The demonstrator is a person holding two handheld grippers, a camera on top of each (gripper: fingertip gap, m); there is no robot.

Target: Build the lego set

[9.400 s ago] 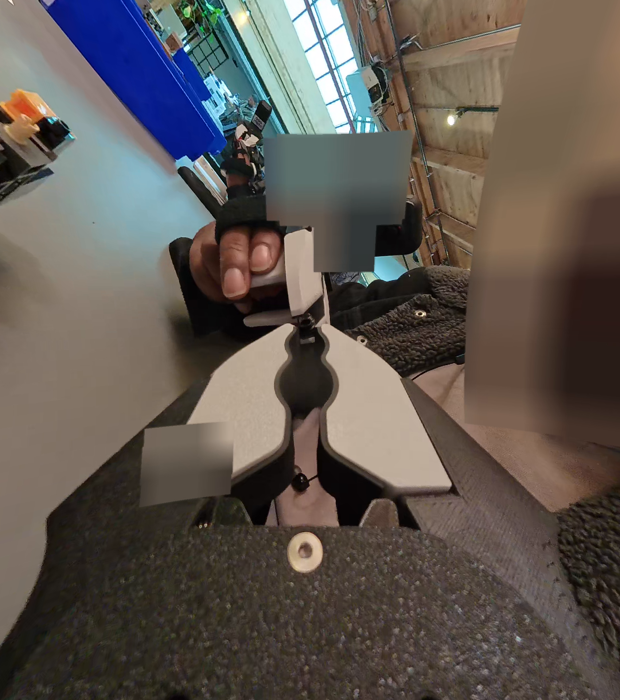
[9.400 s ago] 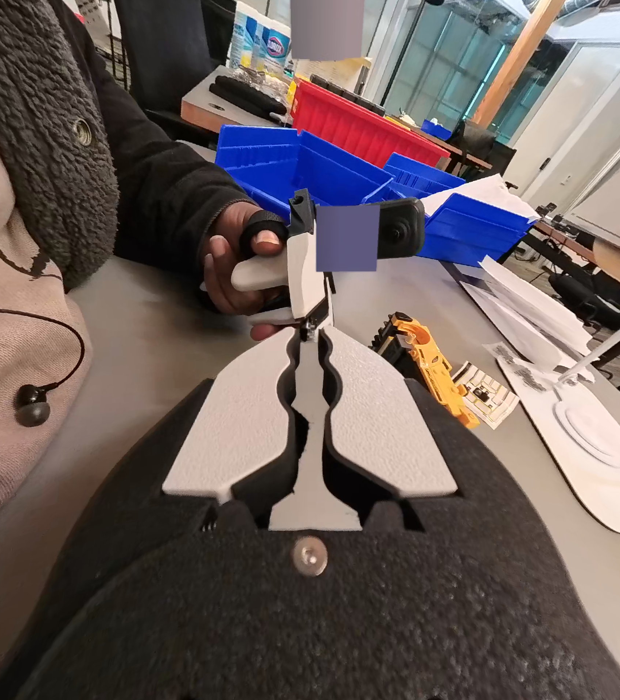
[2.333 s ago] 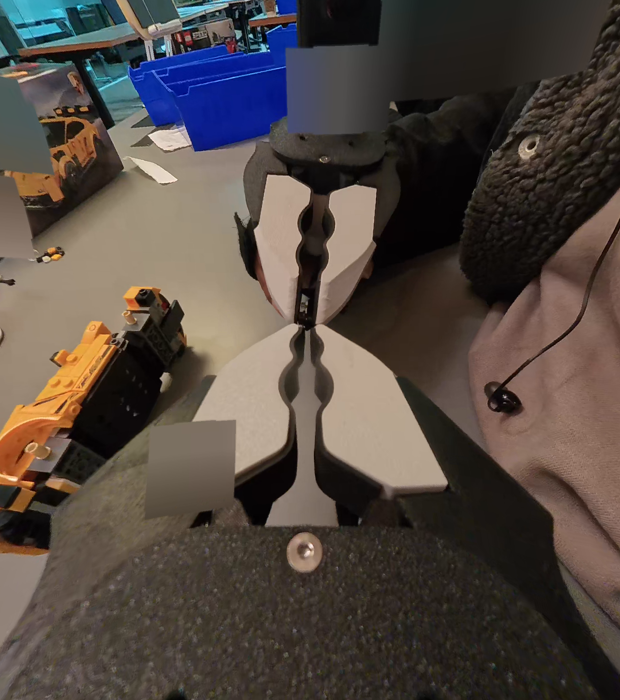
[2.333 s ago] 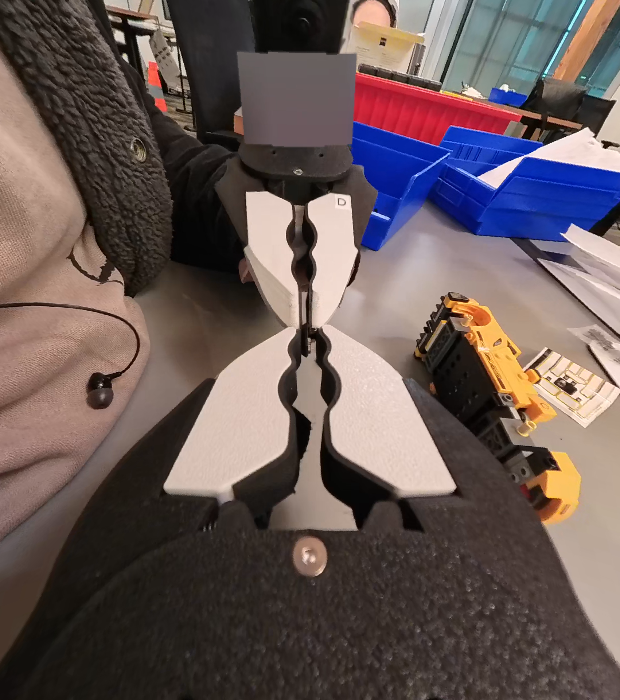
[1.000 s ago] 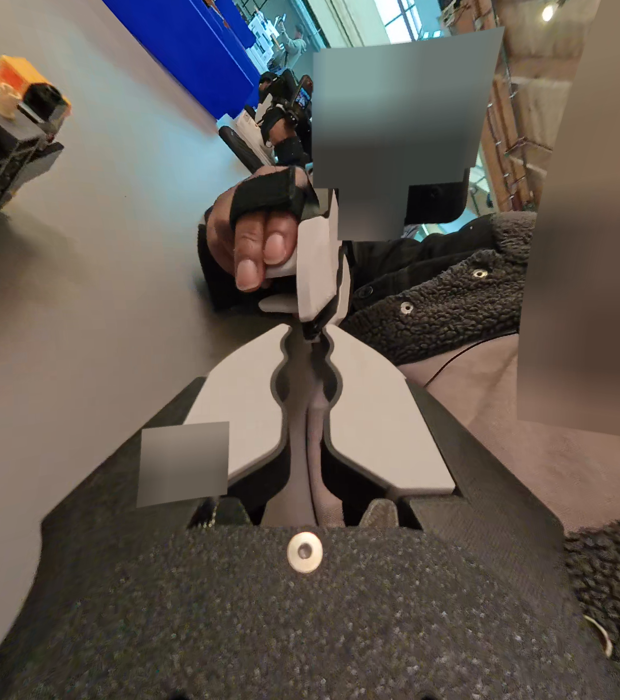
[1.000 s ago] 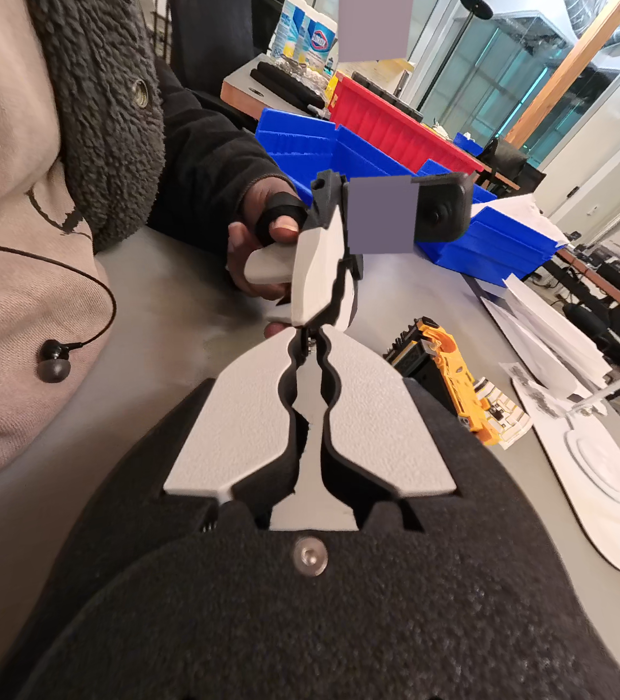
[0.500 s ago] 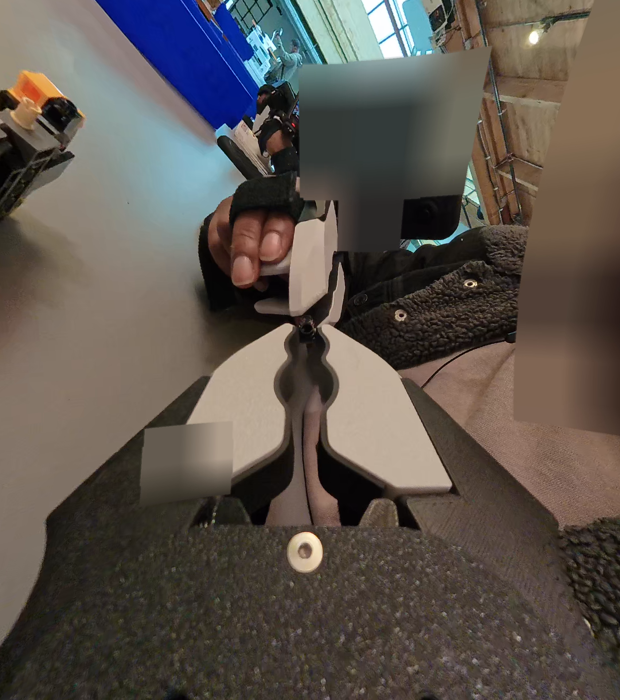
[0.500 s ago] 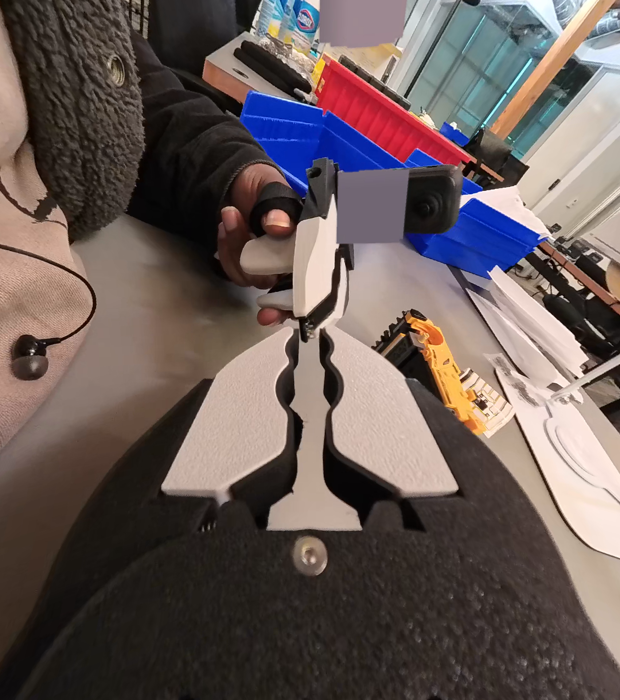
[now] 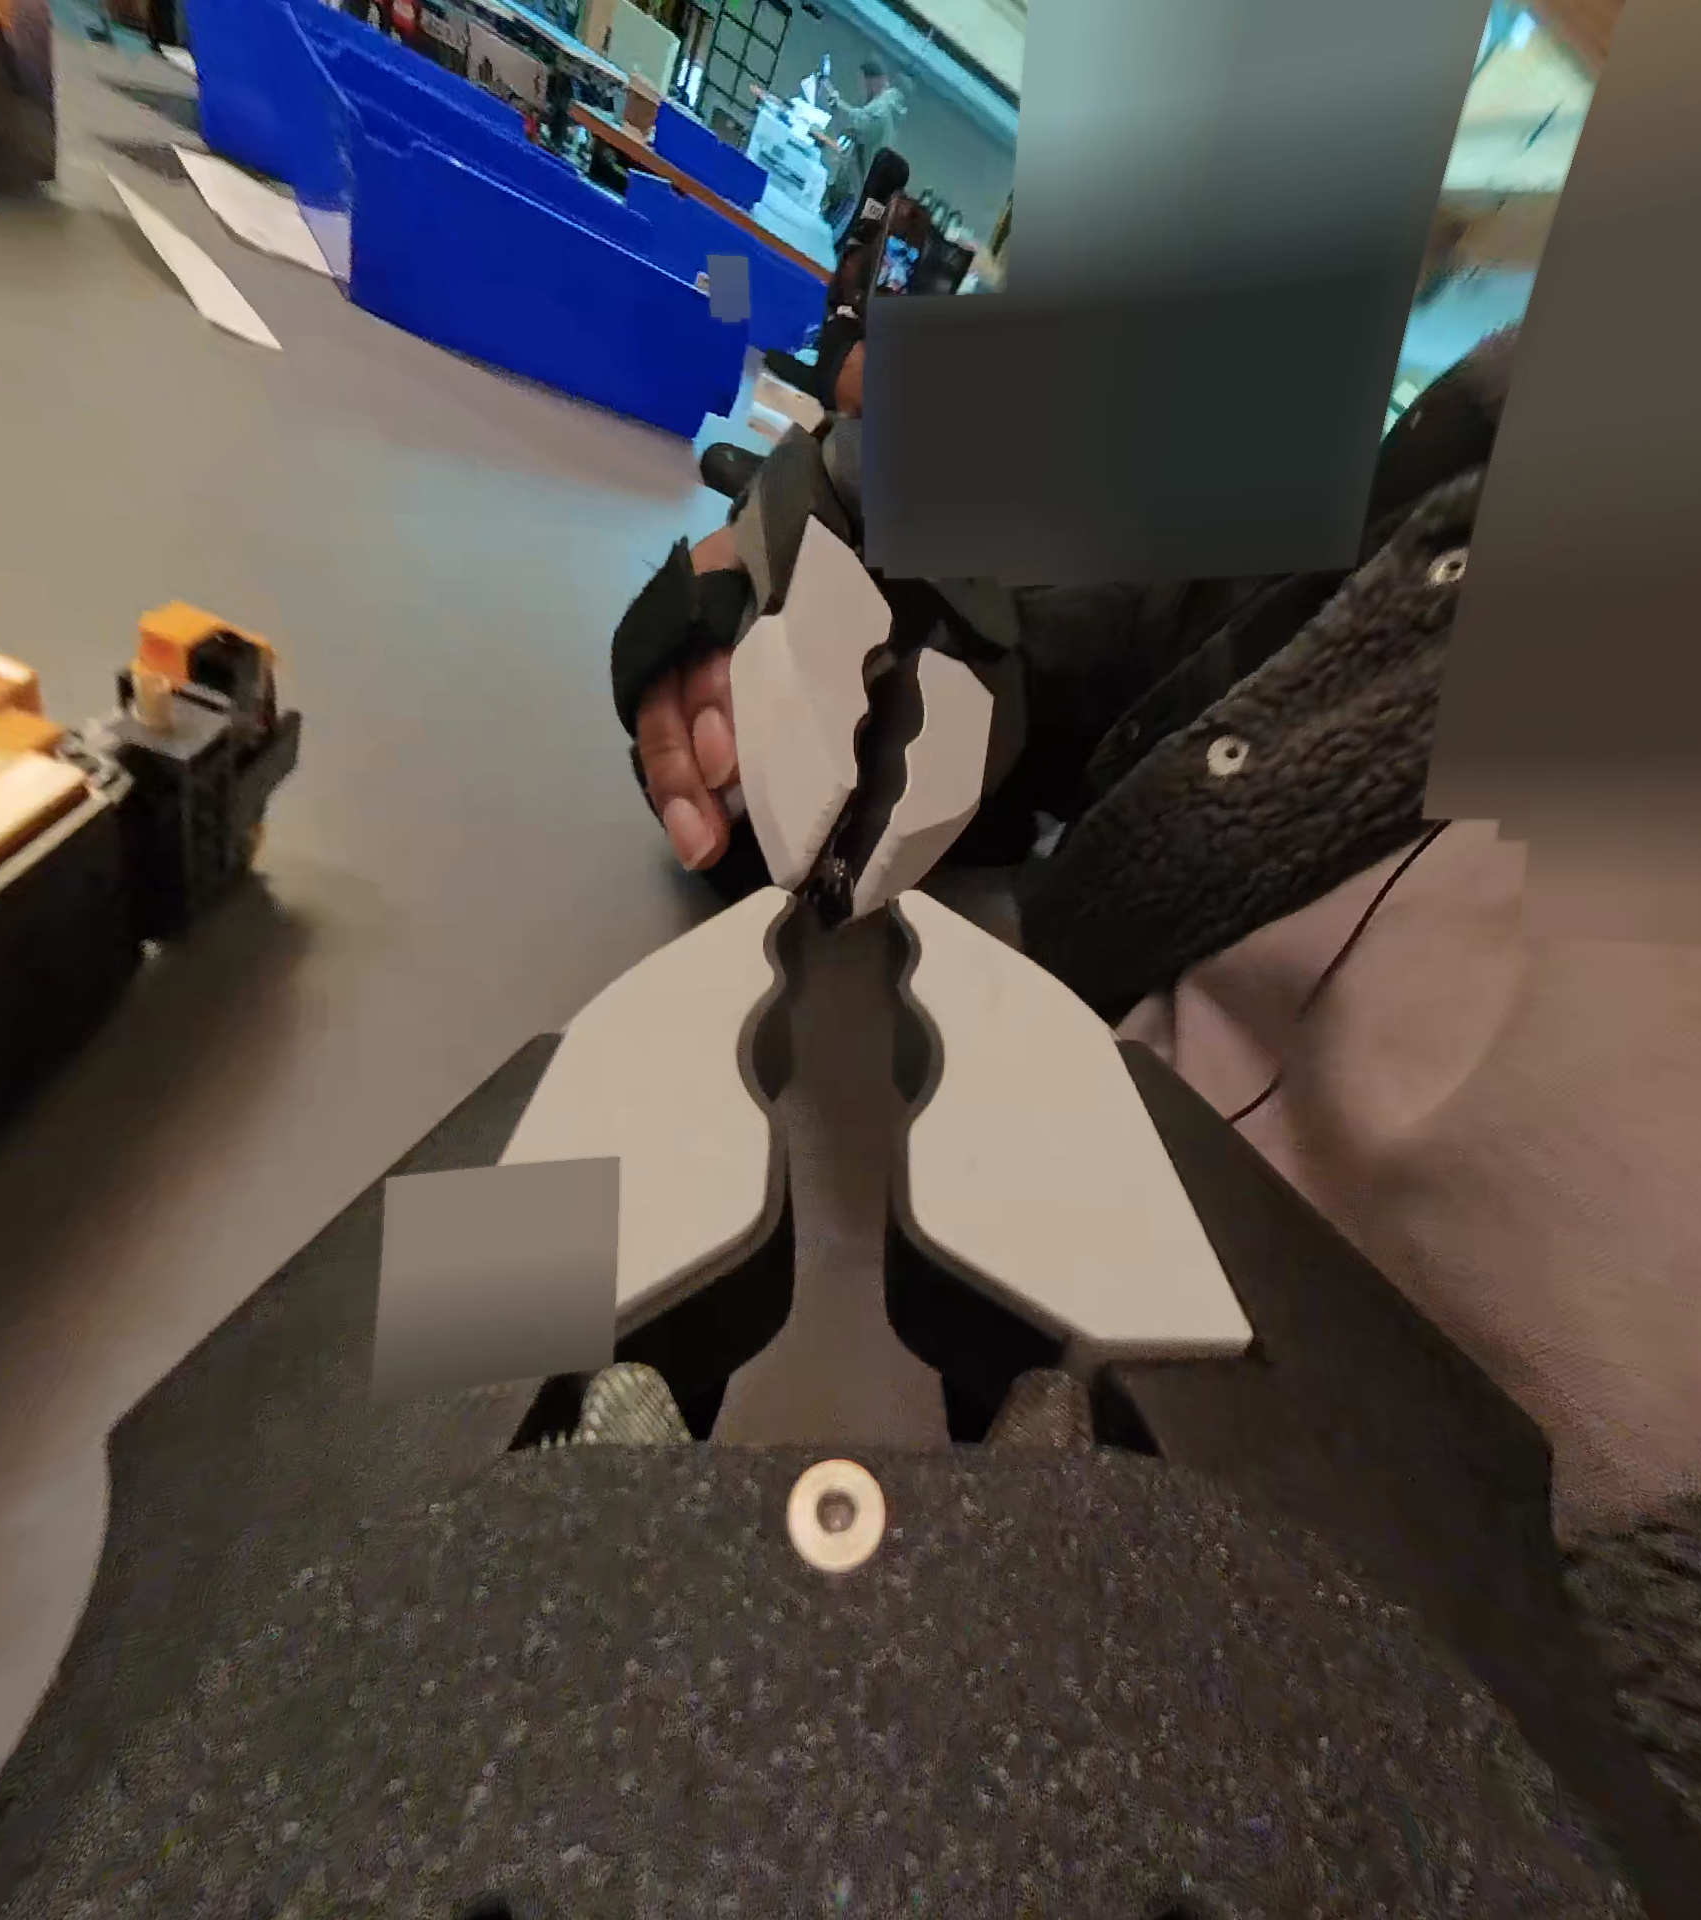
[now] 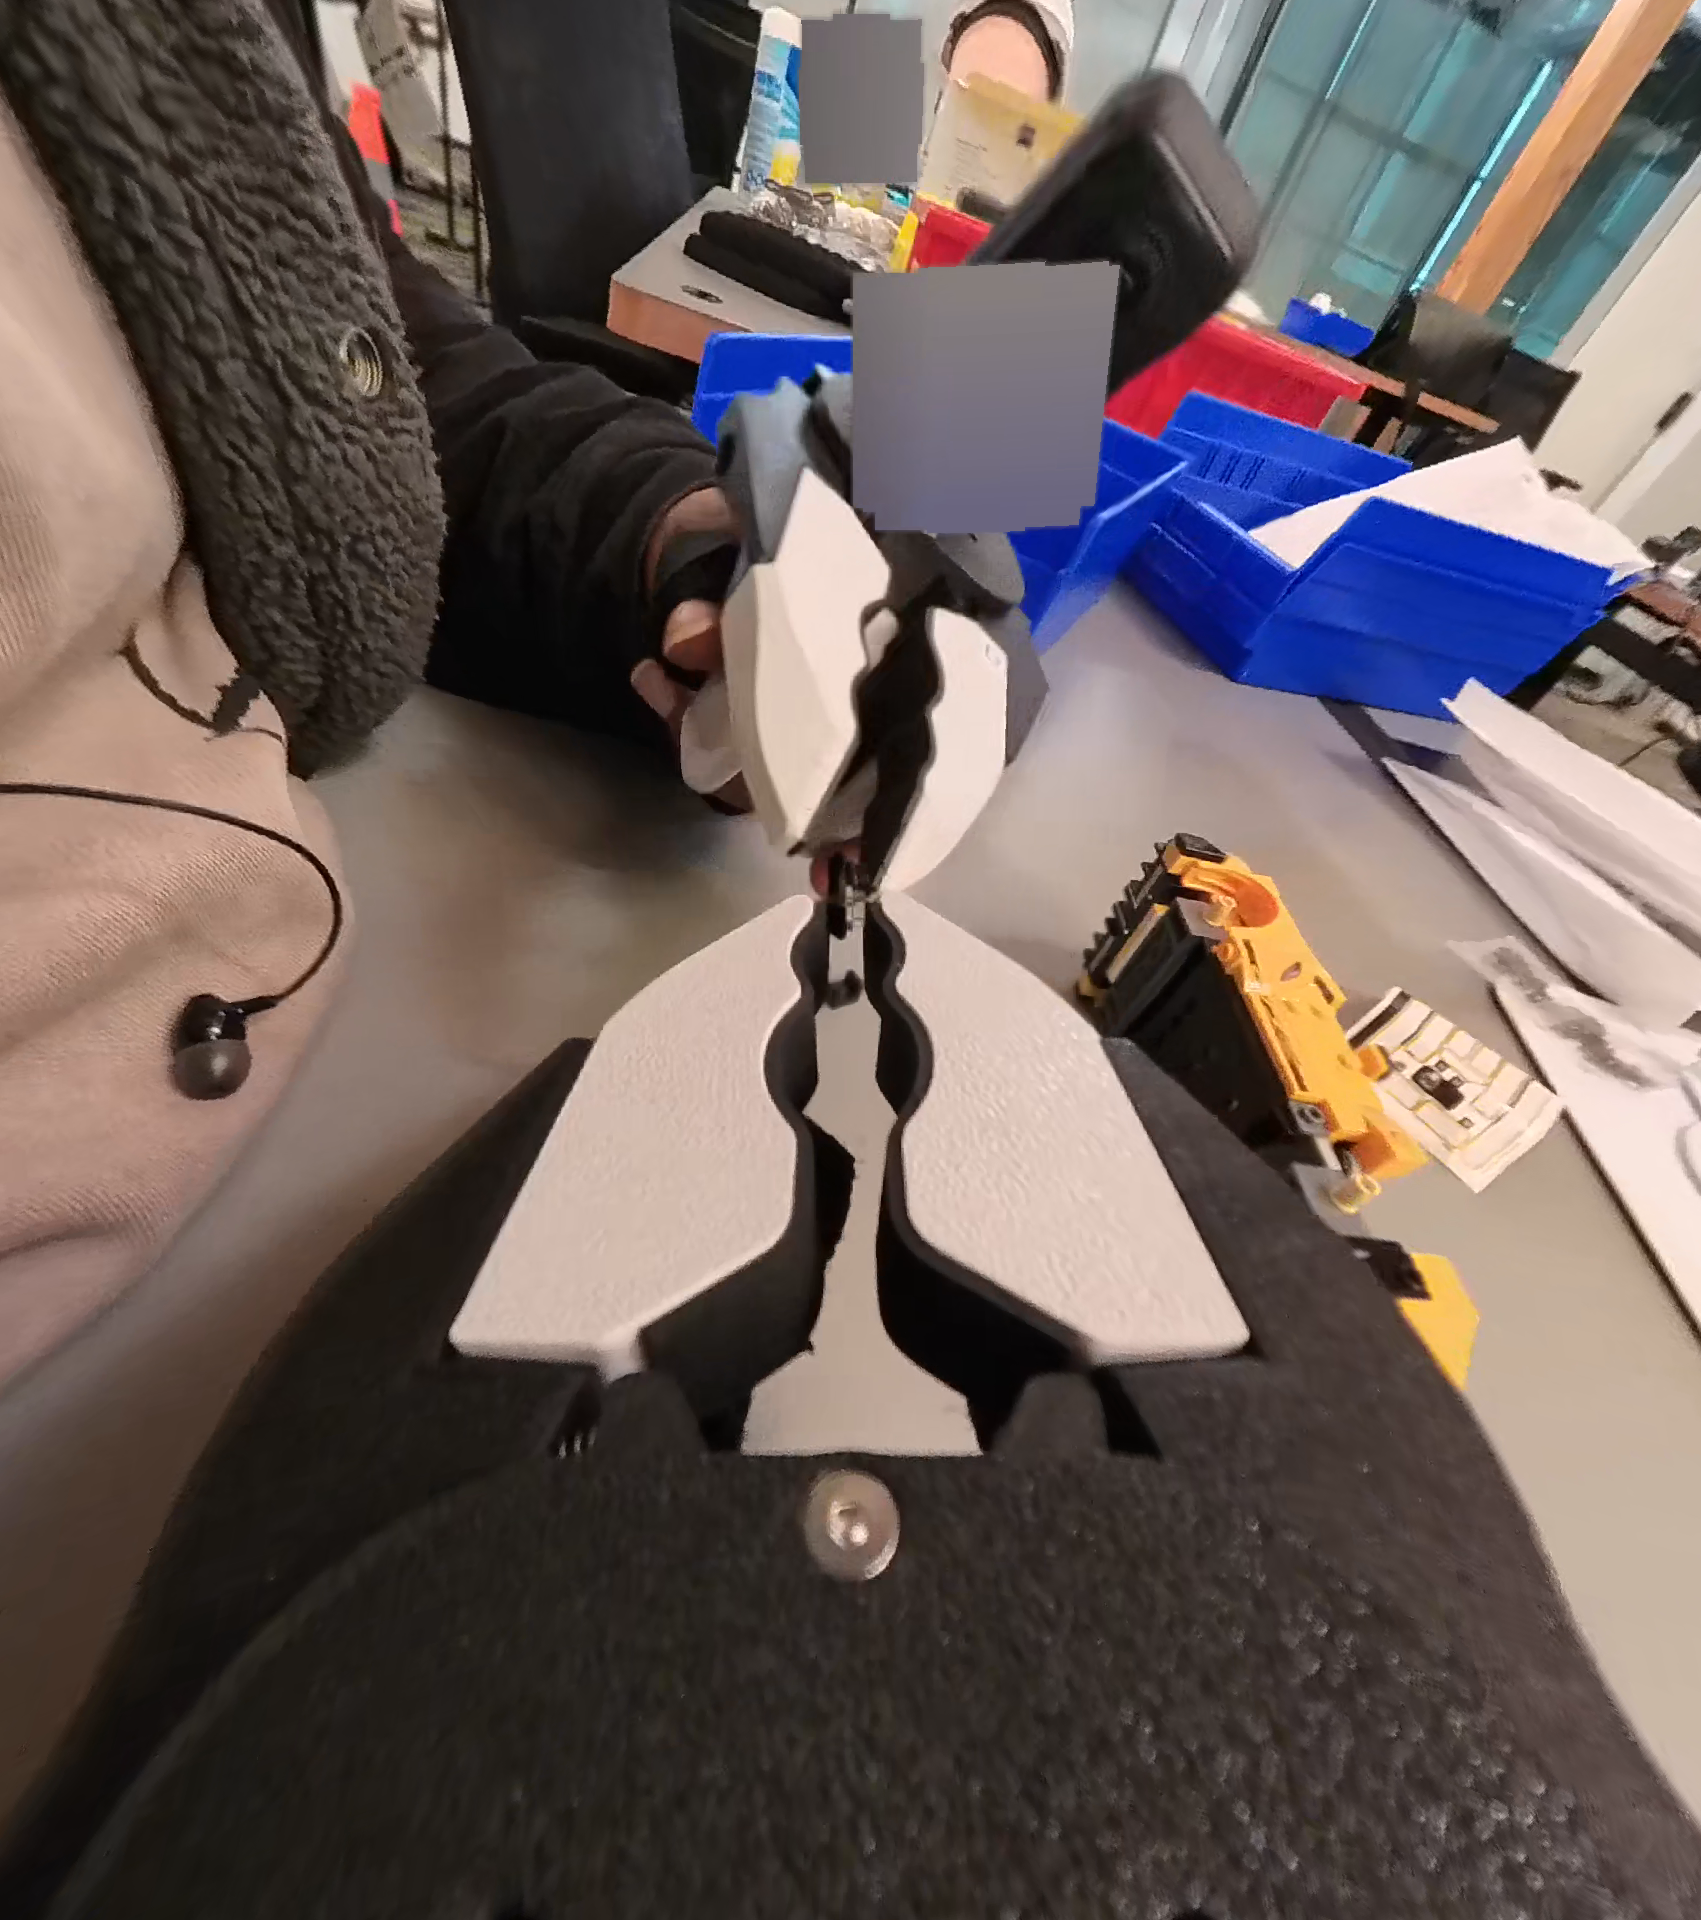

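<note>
Lego vehicle (image 9: pixel 46 831), black and orange, sits on the grey table (image 9: pixel 410 582) off to the left; tip to tip above the table, left gripper (image 9: pixel 838 914) stands parted while right gripper (image 10: pixel 851 920) pinches a small black piece (image 10: pixel 841 935), apparently a handover

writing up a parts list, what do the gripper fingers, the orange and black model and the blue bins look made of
Gripper fingers: probably printed or moulded plastic, matte light grey, finely grained, with dark wavy inner edges that may be rubber.
Orange and black model: hard plastic bricks, smooth and slightly glossy, with crisp edges and studs.
Blue bins: likely moulded plastic, uniform colour with a soft sheen and ribbed walls.
</note>
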